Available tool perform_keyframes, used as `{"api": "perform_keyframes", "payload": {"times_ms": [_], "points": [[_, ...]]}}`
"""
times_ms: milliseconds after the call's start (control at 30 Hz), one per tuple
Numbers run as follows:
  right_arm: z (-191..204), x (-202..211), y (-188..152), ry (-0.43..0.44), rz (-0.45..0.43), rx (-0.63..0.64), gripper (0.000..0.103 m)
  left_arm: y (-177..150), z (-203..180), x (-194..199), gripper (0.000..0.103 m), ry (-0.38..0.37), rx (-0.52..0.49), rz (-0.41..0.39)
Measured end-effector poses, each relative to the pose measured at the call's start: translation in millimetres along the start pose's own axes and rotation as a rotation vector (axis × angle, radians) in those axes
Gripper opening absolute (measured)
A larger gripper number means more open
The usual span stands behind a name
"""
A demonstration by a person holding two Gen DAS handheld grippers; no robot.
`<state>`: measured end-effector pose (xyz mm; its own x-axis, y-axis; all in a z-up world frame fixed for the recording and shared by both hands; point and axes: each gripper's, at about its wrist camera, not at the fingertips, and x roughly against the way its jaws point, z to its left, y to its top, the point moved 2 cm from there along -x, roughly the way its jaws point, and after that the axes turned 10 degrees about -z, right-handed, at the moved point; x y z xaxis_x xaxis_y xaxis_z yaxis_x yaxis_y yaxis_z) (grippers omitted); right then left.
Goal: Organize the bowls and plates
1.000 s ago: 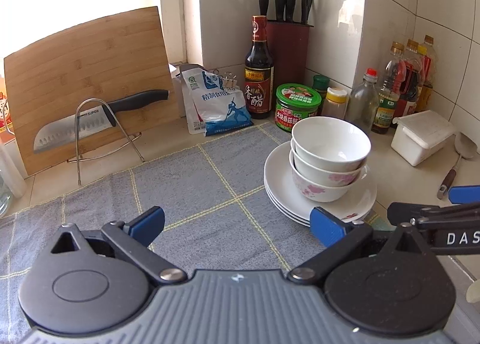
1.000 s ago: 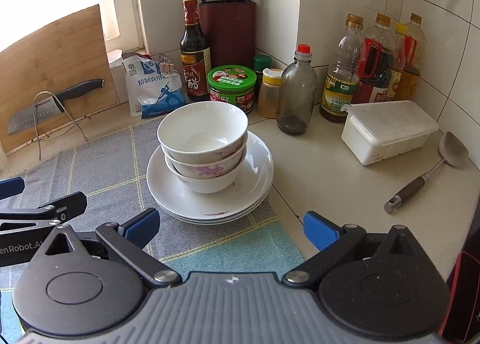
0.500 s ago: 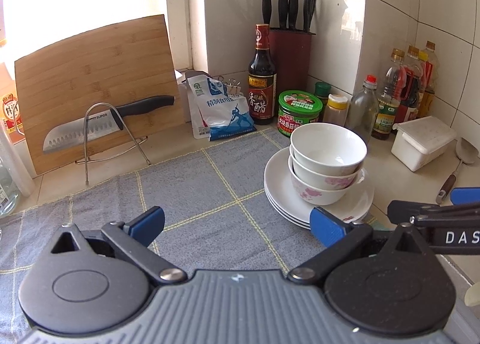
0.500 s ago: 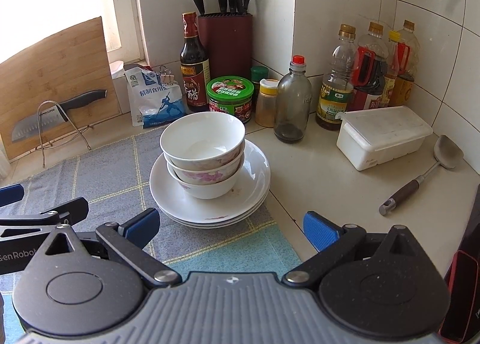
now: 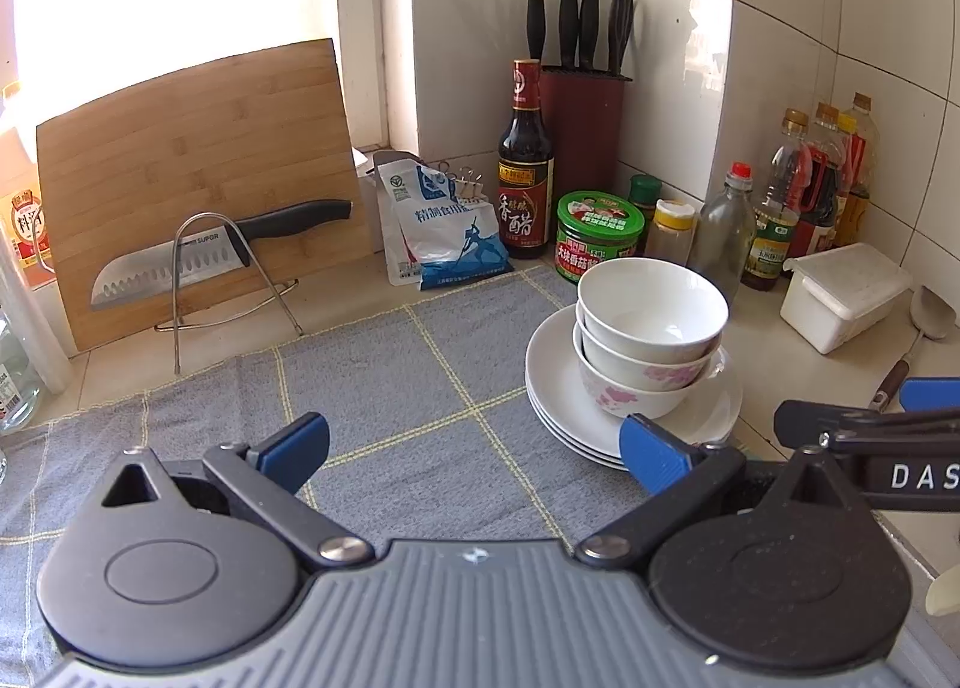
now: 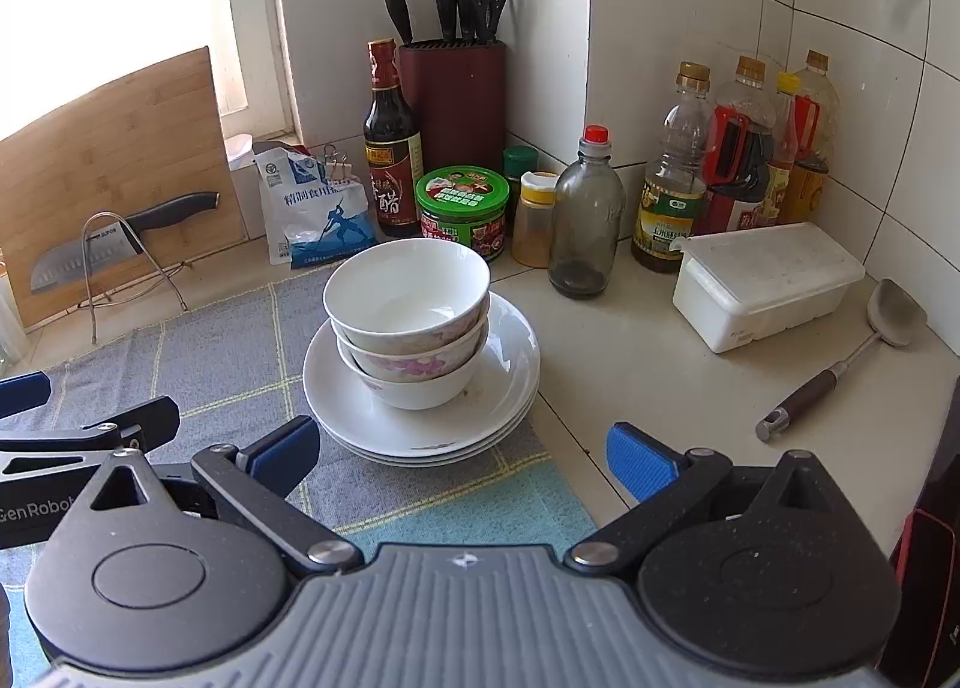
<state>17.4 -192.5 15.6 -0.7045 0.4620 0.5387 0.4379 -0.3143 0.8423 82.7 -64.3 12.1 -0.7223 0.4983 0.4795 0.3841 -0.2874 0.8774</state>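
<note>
Near plates (image 6: pixel 420 418): stacked bowls (image 6: pixel 408 316) off-centre, tip risk if nudged; left hand-held gripper (image 5: pixel 474 442), right hand-held gripper (image 6: pixel 459 448) spread, empty.

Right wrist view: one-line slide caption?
Open right gripper faces nested bowls stacked on white plates on a gray cloth.

A knife (image 5: pixel 180 267) leans on the cutting board (image 5: pixel 192 160); a ladle (image 6: pixel 852 352) lies beside the white box (image 6: pixel 768 283).

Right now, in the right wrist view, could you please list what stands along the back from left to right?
Cutting board → salt bag → vinegar bottle → green jar → clear bottle → oil bottles
</note>
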Motion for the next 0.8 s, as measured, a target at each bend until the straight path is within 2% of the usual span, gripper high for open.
{"api": "perform_keyframes", "payload": {"times_ms": [800], "points": [[4.6, 0.3, 1.1, 0.002, -0.005, 0.009, 0.103, 1.2, 1.7, 0.7, 0.102, 0.010, 0.009, 0.005]]}}
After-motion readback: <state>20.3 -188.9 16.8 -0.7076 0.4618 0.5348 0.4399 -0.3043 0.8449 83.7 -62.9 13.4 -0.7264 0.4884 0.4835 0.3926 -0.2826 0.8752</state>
